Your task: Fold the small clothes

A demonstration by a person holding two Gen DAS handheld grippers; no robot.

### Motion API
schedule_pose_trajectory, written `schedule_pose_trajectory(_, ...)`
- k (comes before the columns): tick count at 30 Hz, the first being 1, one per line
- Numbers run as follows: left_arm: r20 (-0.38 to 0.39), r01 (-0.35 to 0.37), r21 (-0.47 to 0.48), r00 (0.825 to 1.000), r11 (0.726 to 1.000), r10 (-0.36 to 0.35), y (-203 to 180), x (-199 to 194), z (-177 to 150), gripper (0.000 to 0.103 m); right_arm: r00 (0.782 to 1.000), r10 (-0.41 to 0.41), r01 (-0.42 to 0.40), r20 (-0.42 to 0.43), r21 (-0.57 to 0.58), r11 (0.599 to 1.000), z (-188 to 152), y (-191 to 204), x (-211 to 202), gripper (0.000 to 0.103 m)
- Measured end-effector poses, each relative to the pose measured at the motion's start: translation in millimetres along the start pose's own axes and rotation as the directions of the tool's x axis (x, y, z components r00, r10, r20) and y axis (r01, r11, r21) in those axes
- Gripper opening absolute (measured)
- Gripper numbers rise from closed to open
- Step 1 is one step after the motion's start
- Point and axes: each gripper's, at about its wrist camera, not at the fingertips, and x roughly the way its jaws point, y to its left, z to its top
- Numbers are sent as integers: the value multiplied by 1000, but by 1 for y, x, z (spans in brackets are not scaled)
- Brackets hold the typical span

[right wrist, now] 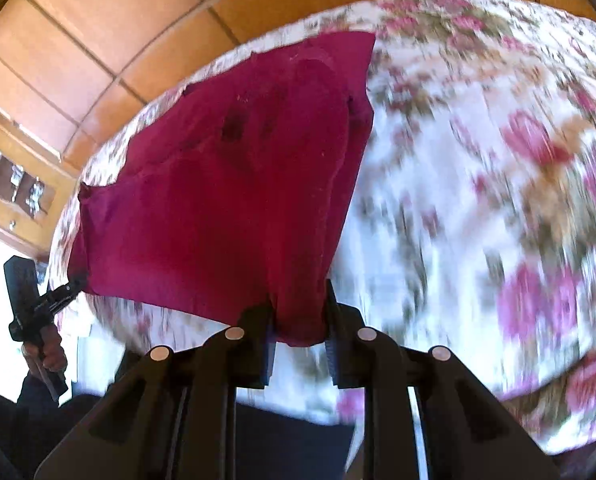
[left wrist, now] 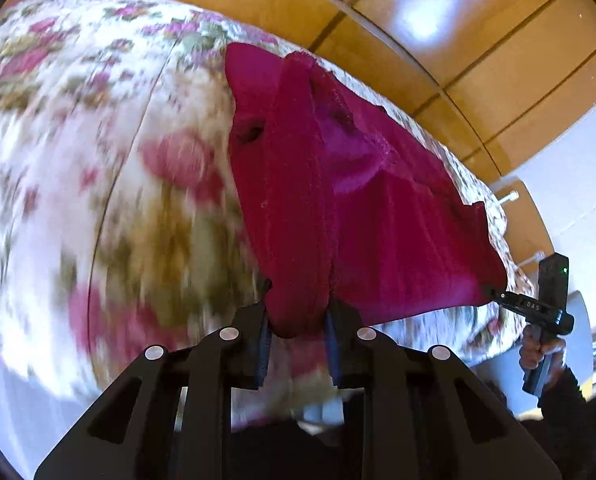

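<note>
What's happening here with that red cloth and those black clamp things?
A person is folding a small dark red garment on a bed with a flowery cover. They hold a two-finger clamp in each hand. The left gripper pinches one near corner of the garment, and the right gripper pinches the other. The near edge is raised between them, while the far part lies on the cover.

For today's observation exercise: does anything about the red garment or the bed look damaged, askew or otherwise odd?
Nothing looks damaged or spilled. The red garment lies rumpled and creased on the floral bedcover, with the left gripper and the right gripper each pinching a bunched near corner. That suits mid-fold handling.
</note>
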Motion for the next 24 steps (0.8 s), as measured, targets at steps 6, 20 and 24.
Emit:
schedule_pose_trajectory(6, 6, -19, -9, 1000, 1000, 19, 3, -1, 6, 35, 1000, -3, 2, -17, -5, 1000, 8, 2, 2, 28)
schedule_pose_trajectory(20, 146, -68, -20, 987, 998, 70, 8, 5, 73, 63, 972, -158, 170, 176, -52, 984, 73, 1, 6, 51)
schedule_pose_trajectory(24, 105, -45, -9, 993, 999, 46, 5, 26, 86, 46, 960, -184, 208, 211, -100, 973, 91, 10, 12, 51)
